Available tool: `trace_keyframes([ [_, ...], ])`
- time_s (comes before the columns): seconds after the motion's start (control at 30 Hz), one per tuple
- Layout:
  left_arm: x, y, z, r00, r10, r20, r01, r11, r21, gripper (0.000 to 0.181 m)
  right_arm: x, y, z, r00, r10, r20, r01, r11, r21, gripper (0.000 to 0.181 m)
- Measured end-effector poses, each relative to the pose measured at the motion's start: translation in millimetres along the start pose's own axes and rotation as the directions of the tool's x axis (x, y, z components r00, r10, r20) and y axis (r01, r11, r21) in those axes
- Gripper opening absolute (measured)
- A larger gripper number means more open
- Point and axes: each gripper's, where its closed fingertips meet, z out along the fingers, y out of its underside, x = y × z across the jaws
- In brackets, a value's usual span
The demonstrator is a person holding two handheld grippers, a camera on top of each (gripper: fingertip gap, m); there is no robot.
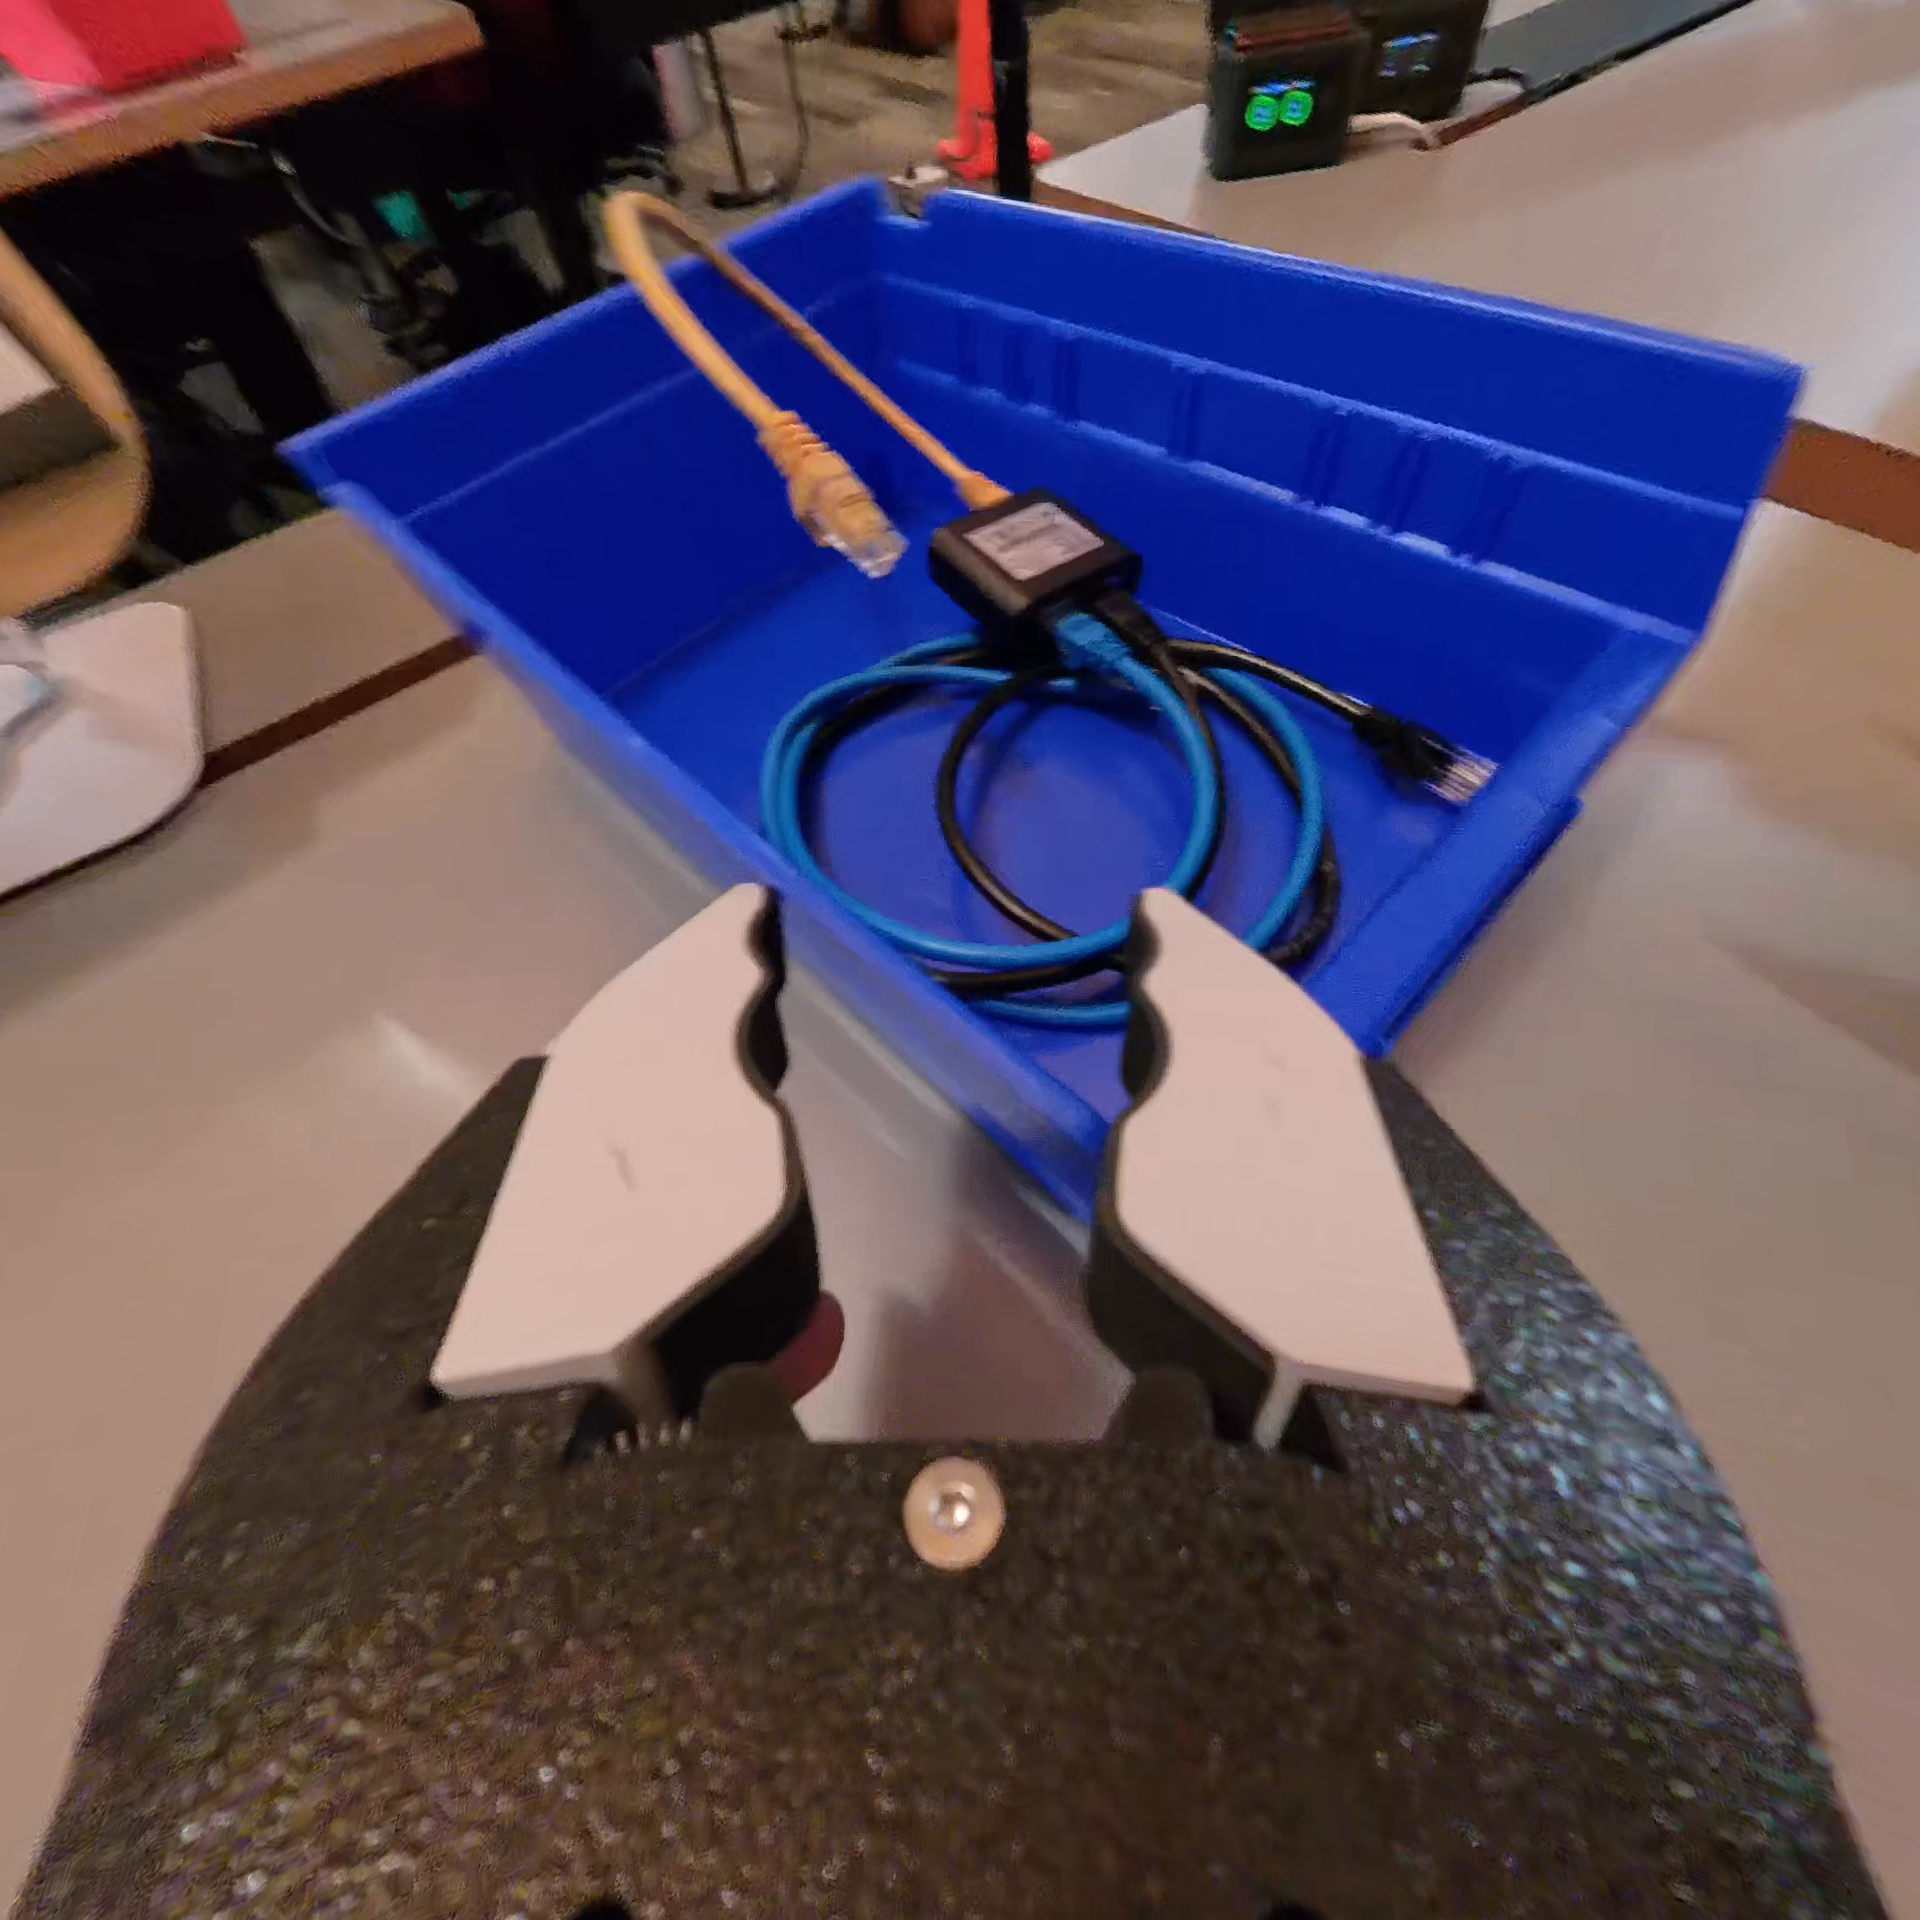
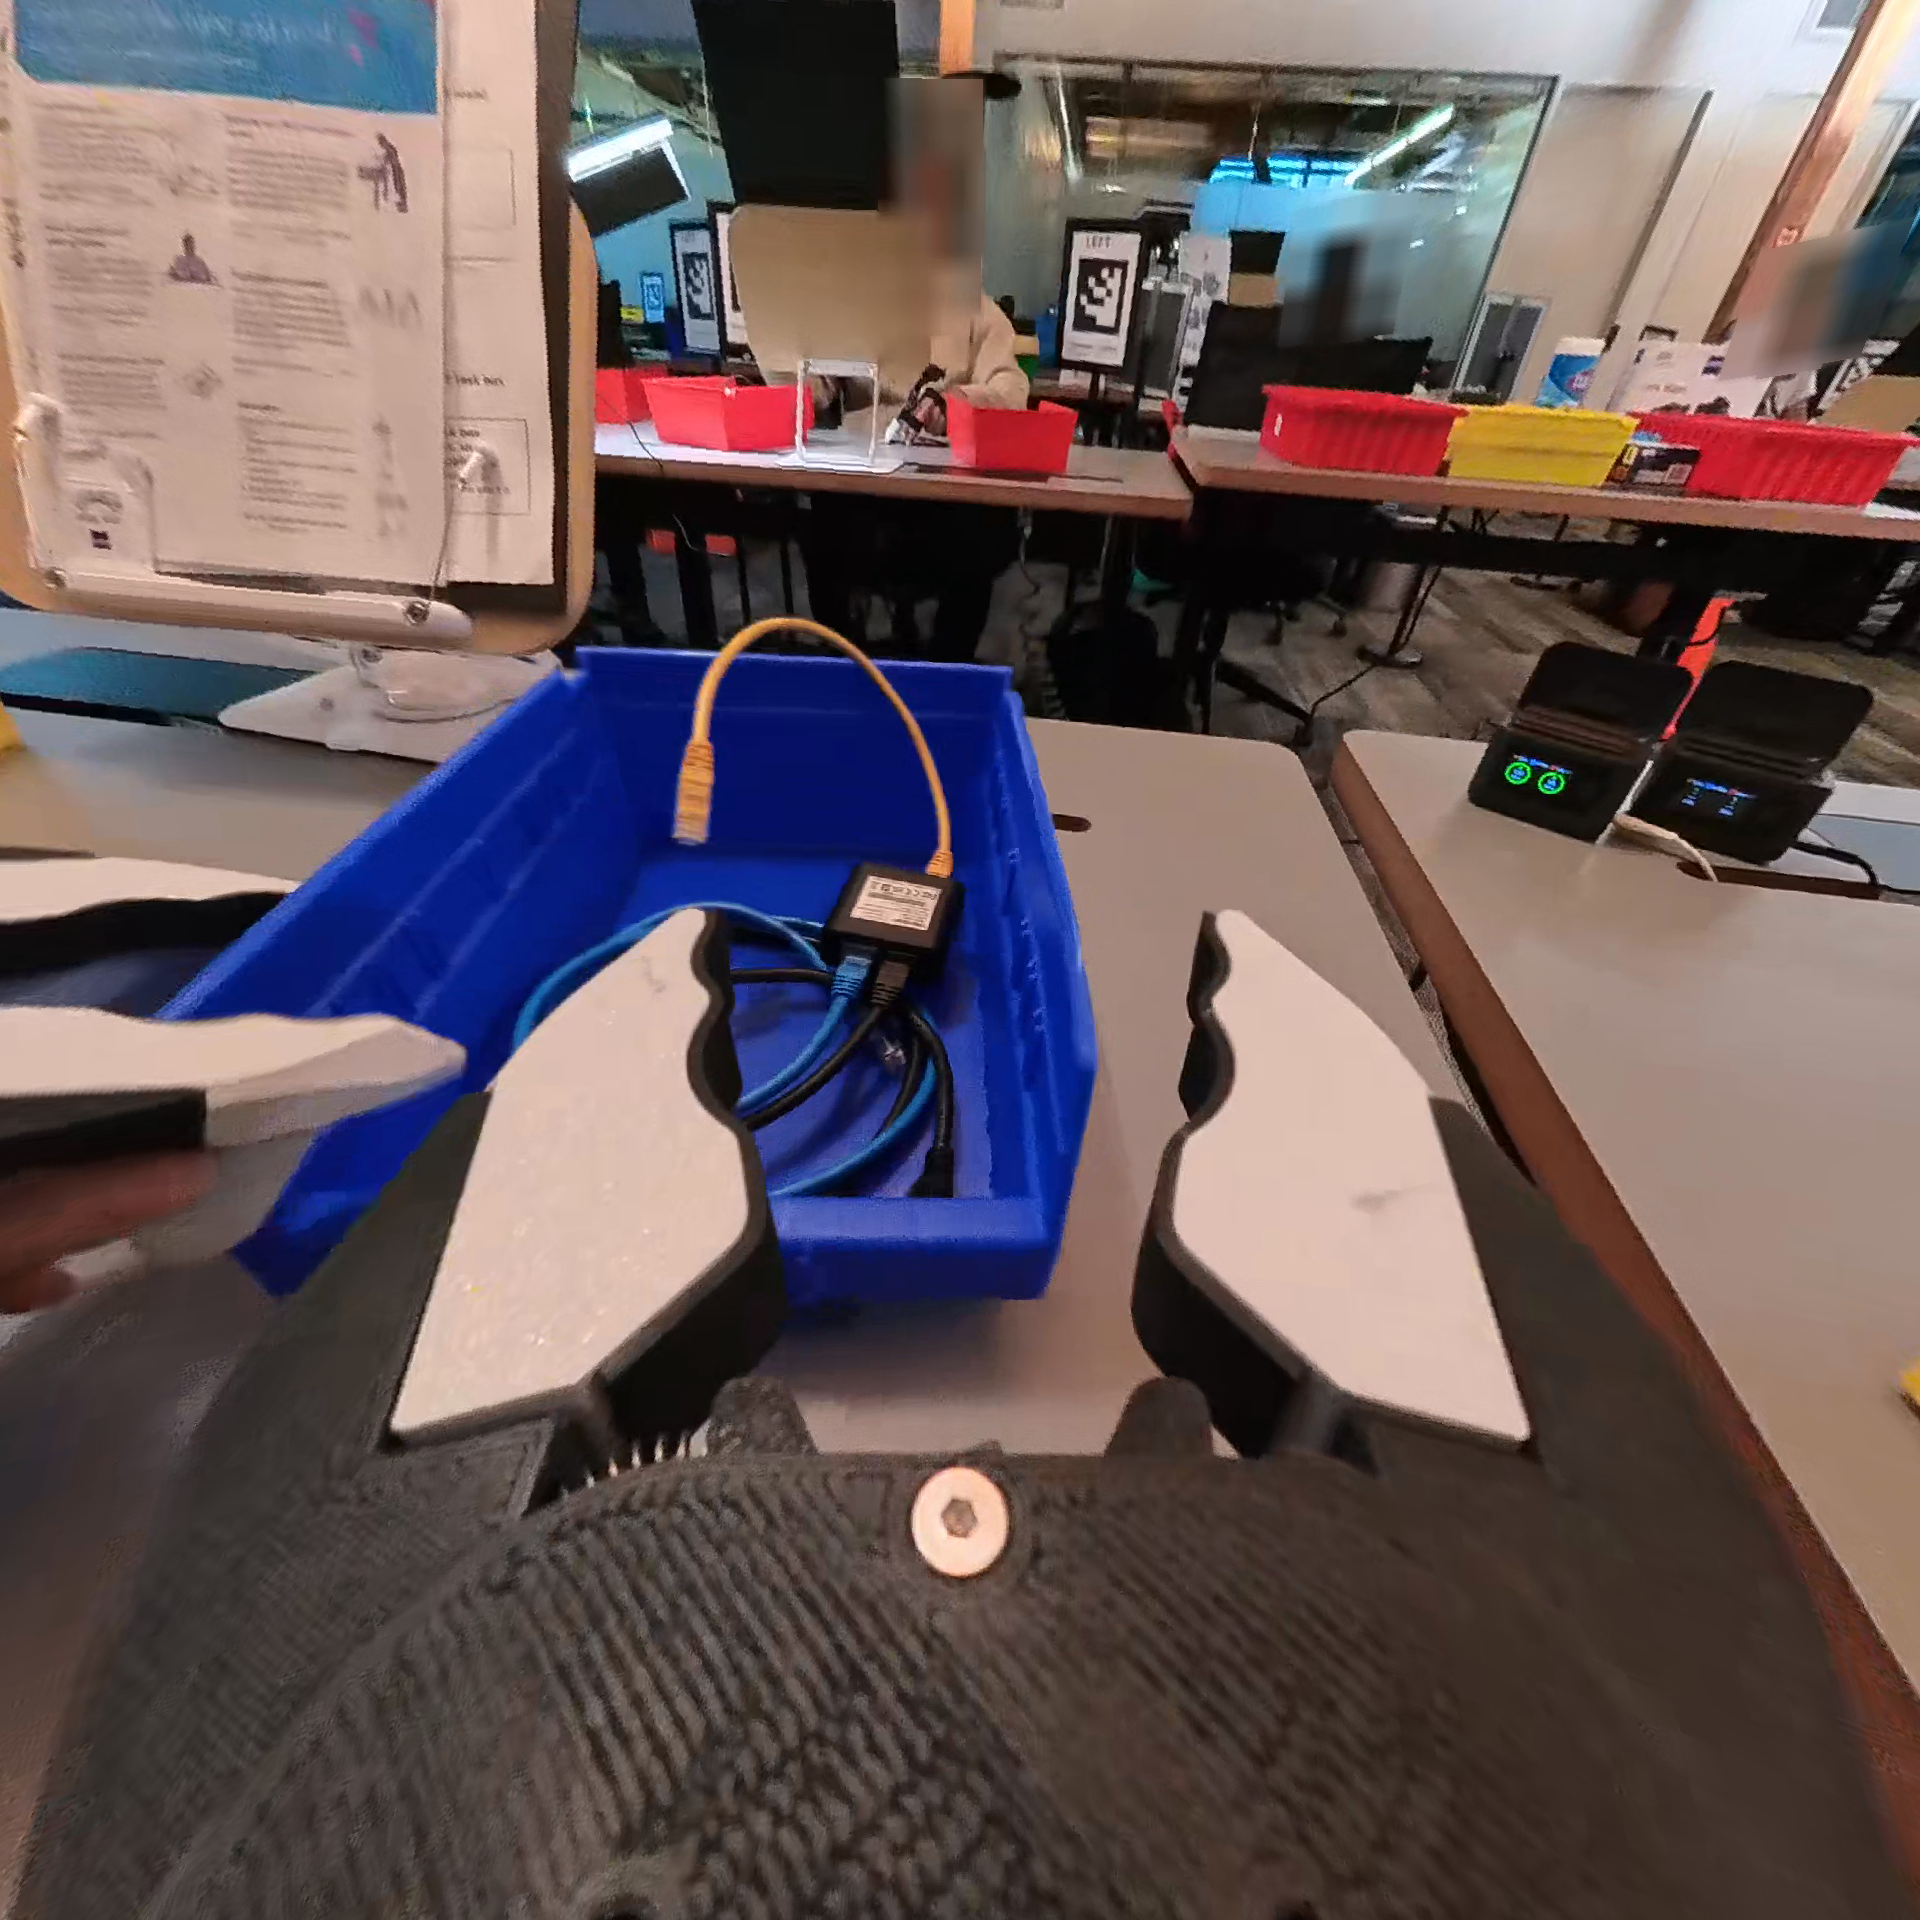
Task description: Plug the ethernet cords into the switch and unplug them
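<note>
- Blue bin (image 2: 499,914) on a grey table (image 2: 1195,831).
- Two black devices (image 2: 1662,769) with lit green displays.
- Red bins (image 2: 1351,426) and yellow bin (image 2: 1538,442) on far tables.
- Printed sheets (image 2: 260,281) on a stand.

The place was a shared office-style lab or data-collection workroom. Long grey tables (image 2: 1143,790) with brown edges stood in rows, and the far ones carried red bins (image 2: 1351,426) and a yellow bin (image 2: 1538,445). Square black-and-white marker boards (image 2: 1101,296) stood on stands beside glass partitions (image 2: 1299,197). A person (image 2: 977,353) sat working at a far table. Nearby, a printed instruction sheet (image 2: 239,301) hung on a stand, and two small black devices with lit displays (image 2: 1579,774) sat on the neighbouring table.
</note>
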Motion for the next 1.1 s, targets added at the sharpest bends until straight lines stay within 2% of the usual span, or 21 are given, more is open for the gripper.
trace_keyframes([
  [0.1,-35,0,2,0.997,-0.032,0.072,0.030,0.999,0.030,0.022,-3,3,1,0.999,-0.032,0.007,0.032,0.999,-0.019,0.082],
  [0.2,-70,7,-1,0.996,-0.024,0.086,0.022,0.999,0.025,0.005,-8,-3,0,0.999,-0.038,0.019,0.038,0.999,-0.004,0.079],
  [0.27,-85,14,-14,0.999,0.016,0.040,-0.017,1.000,0.022,0.003,-12,-11,-3,0.999,-0.038,0.032,0.037,0.999,0.023,0.079],
  [0.4,-107,40,-64,0.996,0.073,-0.057,-0.073,0.997,0.002,0.003,-18,-24,-10,0.998,-0.042,0.040,0.040,0.998,0.054,0.080],
  [0.57,-143,89,-160,0.985,0.091,-0.144,-0.095,0.995,-0.022,0.003,-54,-40,-10,0.992,-0.067,0.109,0.058,0.995,0.084,0.083],
  [0.7,-179,136,-248,0.968,0.027,-0.248,-0.039,0.998,-0.046,0.003,-119,-46,13,0.969,0.018,0.245,-0.038,0.996,0.078,0.074],
  [0.77,-200,159,-292,0.966,-0.022,-0.257,-0.003,0.995,-0.095,0.002,-174,-54,30,0.935,0.048,0.351,-0.087,0.992,0.096,0.075],
  [0.83,-219,180,-333,0.969,-0.055,-0.241,0.022,0.990,-0.138,0.002,-238,-56,49,0.895,0.031,0.446,-0.073,0.994,0.077,0.079],
  [0.97,-249,221,-412,0.981,-0.125,-0.151,0.086,0.967,-0.239,0.002,-377,-34,90,0.774,-0.006,0.633,0.028,0.999,-0.025,0.096],
  [1.1,-273,254,-478,0.975,-0.220,0.035,0.221,0.929,-0.297,0.002,-472,8,133,0.759,-0.030,0.651,0.130,0.986,-0.106,0.103],
])
